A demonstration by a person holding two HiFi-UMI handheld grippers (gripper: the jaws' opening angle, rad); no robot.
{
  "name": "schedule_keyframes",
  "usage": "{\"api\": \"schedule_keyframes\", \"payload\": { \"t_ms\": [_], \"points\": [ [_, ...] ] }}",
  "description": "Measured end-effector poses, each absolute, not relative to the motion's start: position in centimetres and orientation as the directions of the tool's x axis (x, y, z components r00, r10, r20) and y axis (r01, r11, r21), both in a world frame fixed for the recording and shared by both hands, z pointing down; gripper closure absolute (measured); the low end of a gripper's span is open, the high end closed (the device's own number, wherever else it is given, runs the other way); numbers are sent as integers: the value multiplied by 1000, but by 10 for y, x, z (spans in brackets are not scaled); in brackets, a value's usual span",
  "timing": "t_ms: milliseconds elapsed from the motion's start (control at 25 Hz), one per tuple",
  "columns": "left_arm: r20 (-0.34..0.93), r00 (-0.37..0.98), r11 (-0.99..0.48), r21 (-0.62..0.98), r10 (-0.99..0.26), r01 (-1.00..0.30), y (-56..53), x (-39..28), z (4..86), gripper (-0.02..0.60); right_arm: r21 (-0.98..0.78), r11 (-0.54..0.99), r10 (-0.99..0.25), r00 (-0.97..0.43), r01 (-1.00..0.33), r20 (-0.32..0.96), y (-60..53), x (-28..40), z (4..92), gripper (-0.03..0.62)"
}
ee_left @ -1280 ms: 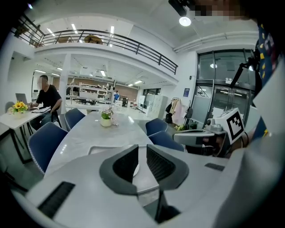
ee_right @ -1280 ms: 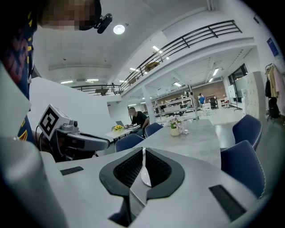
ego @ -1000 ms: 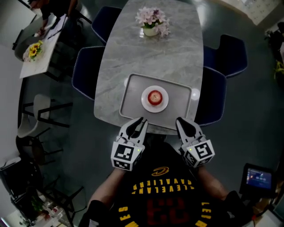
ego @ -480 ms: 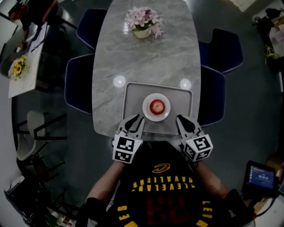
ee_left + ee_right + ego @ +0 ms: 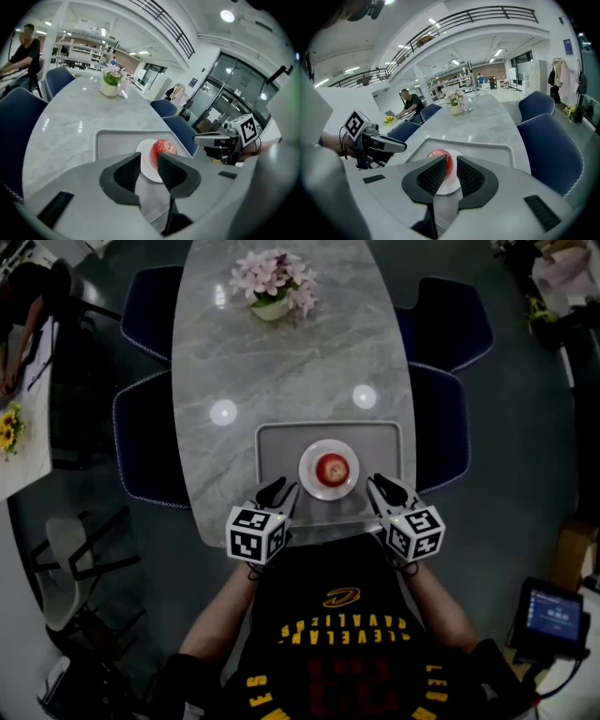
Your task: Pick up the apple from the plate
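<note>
apple [image 5: 331,467] on plate [image 5: 307,475]; left gripper [image 5: 281,490] at 7 o'clock, right gripper [image 5: 382,486] at 5, both narrowly parted, empty; approach judged in hand; jaws to be widened.

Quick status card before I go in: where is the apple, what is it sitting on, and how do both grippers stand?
apple: red, resting on the plate, neither gripper touching it
plate: white, round, in the middle of the tray
tray: grey, at the near end of the table
left gripper: at the tray's near edge, left of the plate, jaws slightly apart, nothing between them
right gripper: at the tray's near edge, right of the plate, jaws slightly apart, nothing between them
flower pot: far end of the table
</note>
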State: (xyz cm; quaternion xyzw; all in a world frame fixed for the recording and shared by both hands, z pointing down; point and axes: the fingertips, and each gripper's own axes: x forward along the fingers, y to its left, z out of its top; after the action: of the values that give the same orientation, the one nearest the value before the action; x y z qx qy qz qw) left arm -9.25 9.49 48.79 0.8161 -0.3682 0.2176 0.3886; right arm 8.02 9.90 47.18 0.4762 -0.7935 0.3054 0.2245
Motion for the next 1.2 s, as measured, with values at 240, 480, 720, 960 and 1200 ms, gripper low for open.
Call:
{"api": "schedule_keyframes", "payload": {
  "t_ms": [240, 480, 720, 960, 1200],
  "points": [
    [633, 695, -261, 646, -342, -717, 89, -79, 519, 483, -348, 309, -562, -465, -885, 684, 94, 88, 499, 540],
    [699, 646, -230, 604, -308, -763, 88, -78, 542, 483, -353, 365, -477, -498, -862, 724, 88, 81, 527, 540],
    [710, 648, -177, 625, -275, -760, 91, -71, 557, 483, -404, 337, -414, -519, -851, 748, 91, 80, 551, 540],
    [734, 621, -65, 631, -274, -773, 88, -66, 571, 483, -550, 176, -374, -572, -817, 730, 83, 96, 574, 541],
    [745, 614, -12, 633, -261, -774, 87, -67, 577, 483, -568, 163, -339, -587, -806, 735, 80, 92, 581, 540]
  ]
}}
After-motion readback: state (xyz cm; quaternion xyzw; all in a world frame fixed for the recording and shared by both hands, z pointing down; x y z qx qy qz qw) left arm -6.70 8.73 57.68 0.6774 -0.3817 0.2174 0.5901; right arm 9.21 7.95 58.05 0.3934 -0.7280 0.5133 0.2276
